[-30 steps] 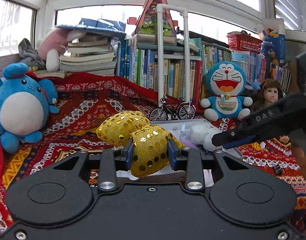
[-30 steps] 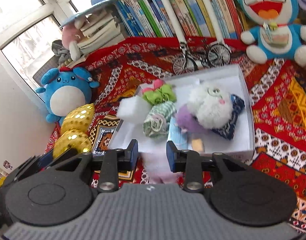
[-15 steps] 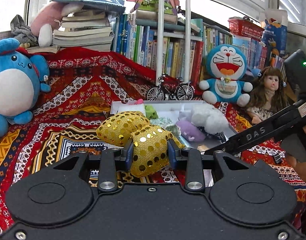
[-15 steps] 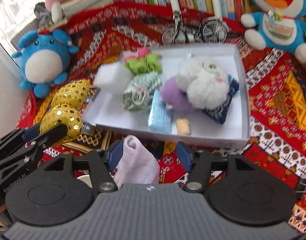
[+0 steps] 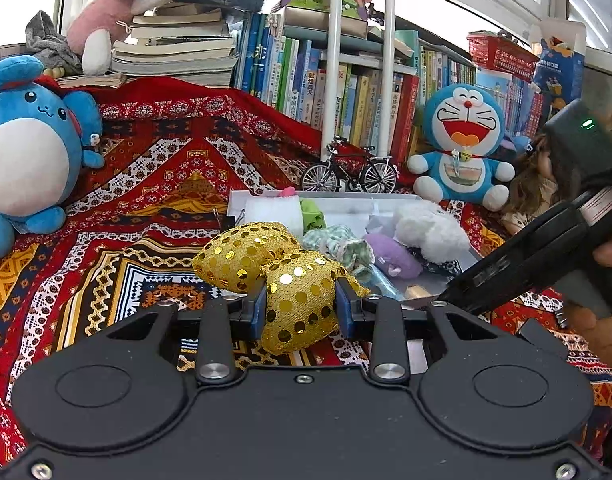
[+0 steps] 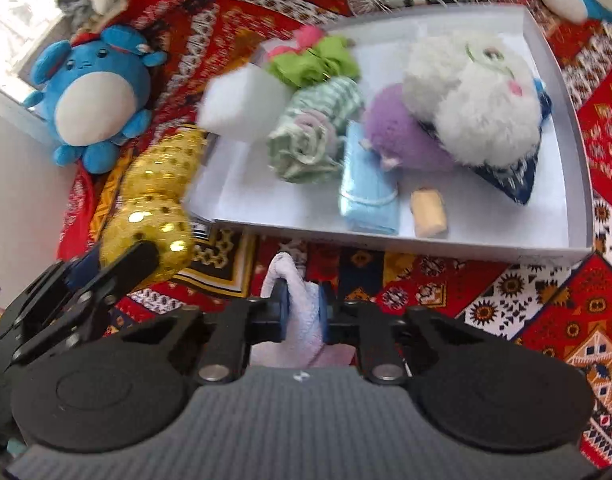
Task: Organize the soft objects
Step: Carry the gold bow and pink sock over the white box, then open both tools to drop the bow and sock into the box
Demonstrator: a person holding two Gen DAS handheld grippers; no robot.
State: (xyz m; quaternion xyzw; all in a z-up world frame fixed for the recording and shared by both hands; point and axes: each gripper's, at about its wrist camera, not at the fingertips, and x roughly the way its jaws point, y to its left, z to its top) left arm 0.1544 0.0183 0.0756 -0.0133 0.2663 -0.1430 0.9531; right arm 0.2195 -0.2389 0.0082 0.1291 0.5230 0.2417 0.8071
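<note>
Shiny sequin bow, fluffy white towel
Left gripper [image 5: 300,304] squeezes the puffy gold bow [image 5: 282,276]; right gripper [image 6: 303,310] pinches the towel [image 6: 302,312] near the box [image 6: 561,80].

We note a gold sequinned bow [image 5: 266,264], puffy, pinched at one lobe, aloft just beside the white tray [image 6: 561,92]. A pale pink-white cloth [image 6: 302,312] hangs bunched near the tray's front wall. In the tray: white fluffy plush [image 6: 473,104], purple plush [image 6: 401,136], folded blue cloth [image 6: 367,196].

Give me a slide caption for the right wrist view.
Right gripper shut on a white cloth near the white tray of soft items; left gripper holds a gold bow.
</note>
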